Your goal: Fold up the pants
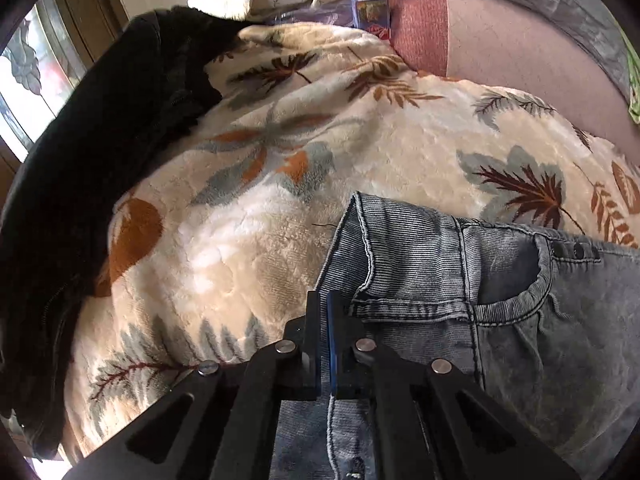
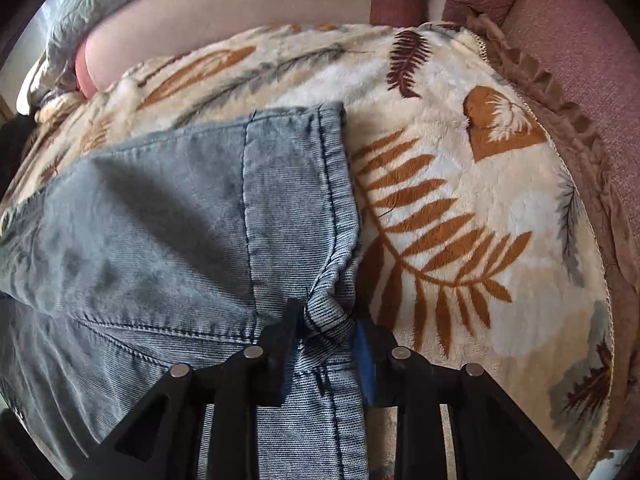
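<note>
Grey-blue denim pants (image 1: pixel 500 300) lie on a cream leaf-print blanket (image 1: pixel 280 184). In the left wrist view the waistband corner and a front pocket show. My left gripper (image 1: pixel 325 304) is shut on the waistband edge near that corner. In the right wrist view the pants (image 2: pixel 160 220) spread left, with the other waistband end up the middle. My right gripper (image 2: pixel 328 320) is shut on a bunched fold of the waistband there, with the blanket (image 2: pixel 460 200) to the right.
A black garment (image 1: pixel 100 160) lies heaped on the blanket's left side. Pillows and a pink sheet (image 1: pixel 520 60) lie beyond. A brown ruffled blanket edge (image 2: pixel 560 92) and a mauve surface (image 2: pixel 592 40) are to the right.
</note>
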`<state>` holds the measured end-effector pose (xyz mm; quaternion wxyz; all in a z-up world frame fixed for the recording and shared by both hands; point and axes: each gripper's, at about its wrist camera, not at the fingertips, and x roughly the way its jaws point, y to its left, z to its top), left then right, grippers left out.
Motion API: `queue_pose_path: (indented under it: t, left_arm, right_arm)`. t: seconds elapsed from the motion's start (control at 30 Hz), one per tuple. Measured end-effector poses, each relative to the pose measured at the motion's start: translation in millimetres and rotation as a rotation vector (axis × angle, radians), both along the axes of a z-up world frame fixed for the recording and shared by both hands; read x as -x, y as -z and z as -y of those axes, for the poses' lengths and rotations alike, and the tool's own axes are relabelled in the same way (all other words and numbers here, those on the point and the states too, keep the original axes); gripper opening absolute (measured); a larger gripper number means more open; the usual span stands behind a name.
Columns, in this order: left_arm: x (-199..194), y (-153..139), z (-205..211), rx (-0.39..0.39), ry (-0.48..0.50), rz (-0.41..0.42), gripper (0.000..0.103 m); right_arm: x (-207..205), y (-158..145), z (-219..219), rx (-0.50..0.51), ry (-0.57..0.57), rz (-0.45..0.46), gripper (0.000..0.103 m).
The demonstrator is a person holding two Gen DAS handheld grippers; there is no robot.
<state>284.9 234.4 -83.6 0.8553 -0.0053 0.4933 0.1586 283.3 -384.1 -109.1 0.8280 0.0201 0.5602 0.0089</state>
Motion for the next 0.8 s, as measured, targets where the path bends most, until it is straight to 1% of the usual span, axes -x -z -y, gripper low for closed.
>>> queue_pose_path:
  t: [0.03,0.07,0.13,0.17,0.2,0.23,0.27,0.3,0.33,0.37,0.4,0.43,0.47,0.5,0.53,0.57,0.6,0.63,0.67,0.7,0.73,0.77,0.8]
  left_arm:
    - [6.6,-6.4,2.6,0.002,0.012,0.029,0.003]
    - [12.9,-14.4,4.2,0.021,0.015,0.049,0.003]
    - [31.7,-33.3,7.2,0.091,0.032,0.1,0.009]
    - [40.2,-39.6,11.7,0.12,0.068,0.103,0.024]
    - [49.2,-43.9,18.1,0.141,0.109,0.103,0.04]
    - [56.9,-44.6,29.3,0.154,0.15,0.107,0.047]
    - [63.0,-44.4,40.1,0.152,0.2,0.1,0.052]
    - [68.3,-42.5,49.8,0.142,0.246,0.084,0.052]
    - [69.5,-38.2,59.0,0.13,0.27,0.065,0.052]
    - [69.4,-31.4,64.4,0.115,0.27,0.042,0.052]
    - [66.0,-20.8,65.8,0.095,0.261,0.001,0.052]
    - [60.9,-6.4,64.8,0.058,0.239,-0.062,0.052]
    - [55.9,8.6,62.5,0.011,0.209,-0.133,0.056]
    - [55.9,13.2,60.9,-0.008,0.201,-0.141,0.067]
    - [57.2,10.4,58.7,-0.021,0.188,-0.13,0.074]
    - [57.5,6.6,56.6,-0.024,0.175,-0.137,0.075]
    - [58.6,0.2,55.9,-0.015,0.168,-0.125,0.074]
    - [61.6,-8.1,57.4,-0.028,0.168,-0.088,0.074]
    - [64.8,-16.1,61.7,-0.068,0.176,-0.046,0.074]
    - [66.3,-22.8,68.1,-0.102,0.19,-0.019,0.074]
    - [67.0,-28.3,74.5,-0.101,0.211,0.006,0.074]
    - [68.3,-33.1,81.2,-0.072,0.238,0.03,0.074]
    - [68.2,-34.8,85.7,-0.039,0.261,0.043,0.074]
  right_arm:
    - [-0.2,-5.2,6.6,-0.045,0.023,-0.004,0.055]
    - [0.4,-12.6,12.9,-0.072,0.039,0.012,0.061]
    - [2.0,-33.8,21.7,-0.053,0.072,0.081,0.062]
    - [1.6,-44.0,24.8,-0.067,0.077,0.114,0.062]
    - [0.2,-52.0,27.3,-0.092,0.085,0.137,0.062]
    - [-2.1,-57.1,28.3,-0.139,0.092,0.141,0.062]
    - [-5.7,-57.8,26.6,-0.227,0.083,0.125,0.062]
    - [-8.0,-55.2,22.0,-0.337,0.06,0.1,0.062]
    - [-9.3,-51.0,15.1,-0.426,0.037,0.085,0.062]
    - [-11.2,-44.4,6.6,-0.491,0.012,0.063,0.062]
    - [-15.0,-34.2,-1.0,-0.546,-0.016,0.027,0.062]
    - [-16.3,-21.6,-9.9,-0.57,-0.03,0.001,0.062]
    - [-19.1,-8.3,-13.4,-0.543,-0.018,-0.026,0.063]
    - [-22.7,8.6,-13.1,-0.482,0.018,-0.081,0.064]
    - [-23.3,17.8,-9.7,-0.499,0.055,-0.096,0.061]
    - [-22.9,12.6,-7.6,-0.515,0.086,-0.085,0.061]
    - [-23.6,2.0,-11.7,-0.49,0.081,-0.074,0.063]
    - [-25.7,-11.5,-19.9,-0.451,0.046,-0.046,0.067]
    - [-28.9,-23.7,-29.9,-0.437,0.007,-0.018,0.068]
    - [-33.5,-32.3,-39.2,-0.459,-0.017,-0.004,0.071]
    - [-39.7,-37.0,-49.2,-0.507,-0.034,-0.003,0.075]
    - [-48.0,-38.1,-61.2,-0.557,-0.061,-0.007,0.076]
    - [-56.0,-37.0,-74.3,-0.585,-0.091,-0.011,0.076]
